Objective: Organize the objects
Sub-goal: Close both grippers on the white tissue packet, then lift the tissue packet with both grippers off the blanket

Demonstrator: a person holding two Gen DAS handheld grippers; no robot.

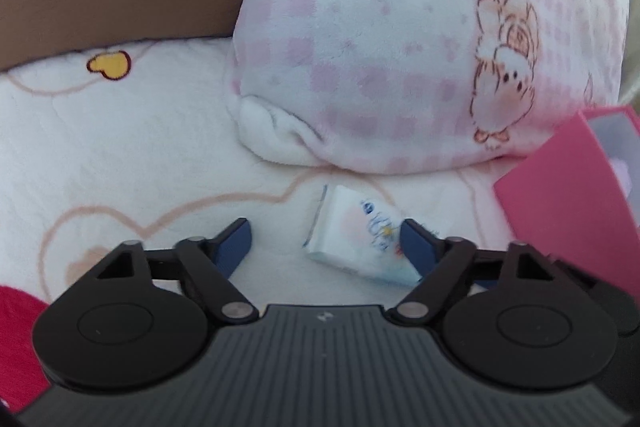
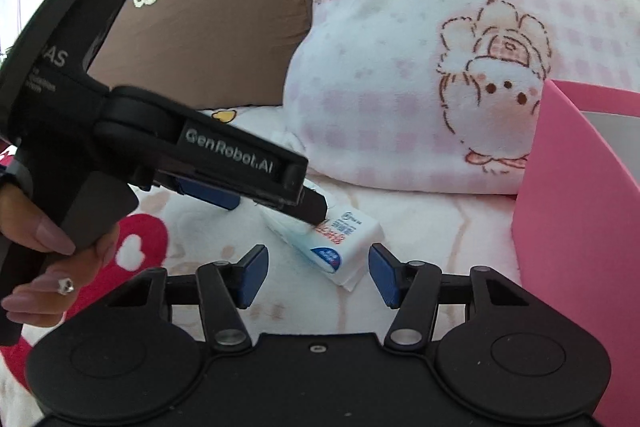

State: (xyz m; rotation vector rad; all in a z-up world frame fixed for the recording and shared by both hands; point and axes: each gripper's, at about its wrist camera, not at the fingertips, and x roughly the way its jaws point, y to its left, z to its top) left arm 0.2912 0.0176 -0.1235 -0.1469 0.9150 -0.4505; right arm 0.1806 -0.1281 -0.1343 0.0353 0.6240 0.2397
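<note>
- White, soft-wrapped tissue pack [image 1: 357, 235] lies on the fleecy blanket [image 1: 120, 155], low and right of centre in the left wrist view, just in front of the pink checked pillow [image 1: 400, 47].
- Left gripper [image 1: 326, 241] is spread about the pack: one blue pad touches its right end, the other stands clear, so nothing is pinched.
- Right gripper [image 2: 316, 273] is also spread, its pads flanking the near corner without pressing.
- Judged light, squashy and slick in its film wrap; a hard squeeze would only crumple it.
- Best hold looks to be across the short sides at mid-length.
- Pink box [image 2: 576, 211] stands at the right edge, a likely destination.
</note>
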